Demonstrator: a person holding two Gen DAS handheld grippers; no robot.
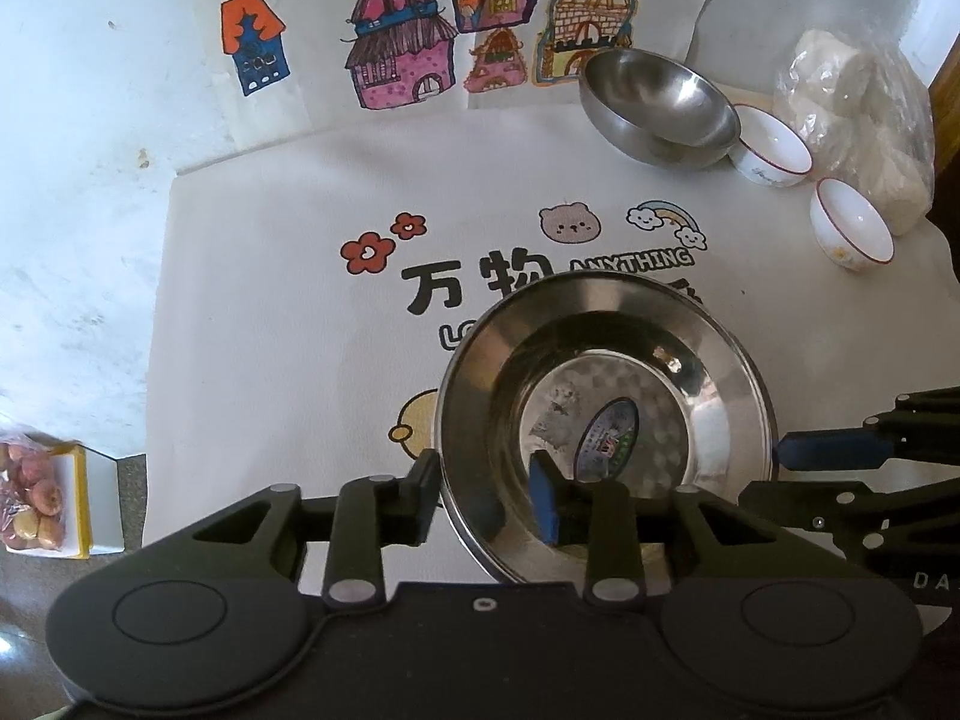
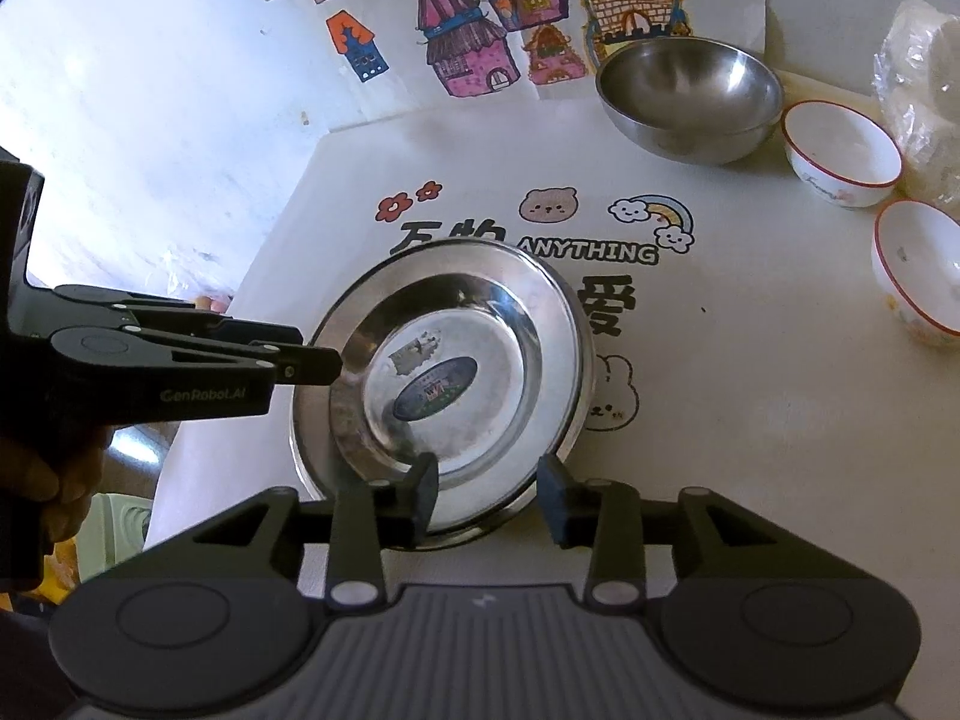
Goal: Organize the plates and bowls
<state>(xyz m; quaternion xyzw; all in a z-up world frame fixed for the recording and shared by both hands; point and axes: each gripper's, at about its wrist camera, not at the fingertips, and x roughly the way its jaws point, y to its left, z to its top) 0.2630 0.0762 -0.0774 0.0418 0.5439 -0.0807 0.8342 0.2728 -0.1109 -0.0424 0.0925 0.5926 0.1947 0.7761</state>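
Fruit in a wrapped tray (image 1: 33,498), far left, off the printed cloth (image 1: 270,300); seen from the left wrist only.

Left gripper (image 1: 486,480): jaws moderately apart and straddling the near-left rim of the steel plate (image 1: 708,360), one finger outside and one inside the well. The inner pad stands clear of the wall, so nothing is gripped.

Steel plate: flat on the cloth, mid-table, sticker in its well. The right wrist view shows a doubled rim, so it probably sits on a second plate.

Right gripper (image 2: 489,480): jaws moderately apart over the plate's near edge, holding nothing.

Steel bowl (image 1: 660,102), then two white bowls (image 1: 771,144) (image 1: 852,228), along the far right and well apart from the plate, beside a plastic bag (image 1: 858,90).

Step, as judged: plates stacked and let go. The next move calls for lifting both grippers clear of the rim and reaching right for the bowls.

Right wrist view alone shows the hand (image 2: 42,480) carrying the left gripper.
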